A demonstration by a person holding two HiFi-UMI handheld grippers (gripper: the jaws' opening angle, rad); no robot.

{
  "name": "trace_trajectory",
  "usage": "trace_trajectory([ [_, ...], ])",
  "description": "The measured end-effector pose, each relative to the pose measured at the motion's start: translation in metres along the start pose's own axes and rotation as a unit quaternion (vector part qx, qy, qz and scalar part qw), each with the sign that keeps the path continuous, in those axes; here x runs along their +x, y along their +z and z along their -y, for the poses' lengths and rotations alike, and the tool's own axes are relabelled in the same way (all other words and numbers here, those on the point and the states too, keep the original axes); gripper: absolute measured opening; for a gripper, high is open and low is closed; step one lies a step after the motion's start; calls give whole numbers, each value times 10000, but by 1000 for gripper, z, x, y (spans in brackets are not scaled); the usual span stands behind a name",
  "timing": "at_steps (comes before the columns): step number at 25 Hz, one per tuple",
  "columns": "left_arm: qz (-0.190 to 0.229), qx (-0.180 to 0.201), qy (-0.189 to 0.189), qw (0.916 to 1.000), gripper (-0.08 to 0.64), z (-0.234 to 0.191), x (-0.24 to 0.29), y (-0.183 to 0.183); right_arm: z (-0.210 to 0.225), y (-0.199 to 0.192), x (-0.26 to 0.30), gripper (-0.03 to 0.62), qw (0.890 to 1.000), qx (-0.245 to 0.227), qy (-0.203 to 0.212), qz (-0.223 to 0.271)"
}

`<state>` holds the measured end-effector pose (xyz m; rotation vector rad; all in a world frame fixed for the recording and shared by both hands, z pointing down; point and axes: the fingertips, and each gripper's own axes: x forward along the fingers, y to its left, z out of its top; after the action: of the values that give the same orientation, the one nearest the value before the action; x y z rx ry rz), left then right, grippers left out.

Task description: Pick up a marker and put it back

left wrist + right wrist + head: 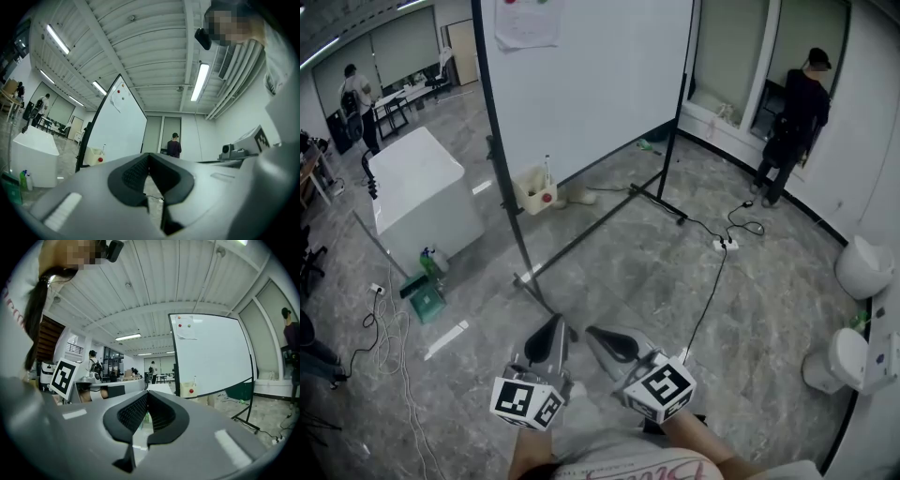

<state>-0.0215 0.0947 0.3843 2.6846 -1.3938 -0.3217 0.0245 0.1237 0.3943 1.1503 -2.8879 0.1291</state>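
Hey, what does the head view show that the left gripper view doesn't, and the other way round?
Only the head view: the two white rounded objects by the right wall, and the left gripper's own marker cube.
Only the left gripper view: the ribbed ceiling with its strip lights.
Both: the whiteboard, the cream bin at its foot, the white cabinet, the person in dark clothes at the far wall, and the left gripper, shut with nothing between its jaws.
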Motion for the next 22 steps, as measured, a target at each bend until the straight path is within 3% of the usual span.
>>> trace_trajectory([
  [13, -15, 48, -195, 9998, 0, -109, 102, 18, 82, 22, 124, 2, 9996, 63, -253, 68],
  [22, -256, -118, -175, 9995, 0, -149, 149, 1, 123, 21, 173, 2, 9993, 247, -274, -79],
])
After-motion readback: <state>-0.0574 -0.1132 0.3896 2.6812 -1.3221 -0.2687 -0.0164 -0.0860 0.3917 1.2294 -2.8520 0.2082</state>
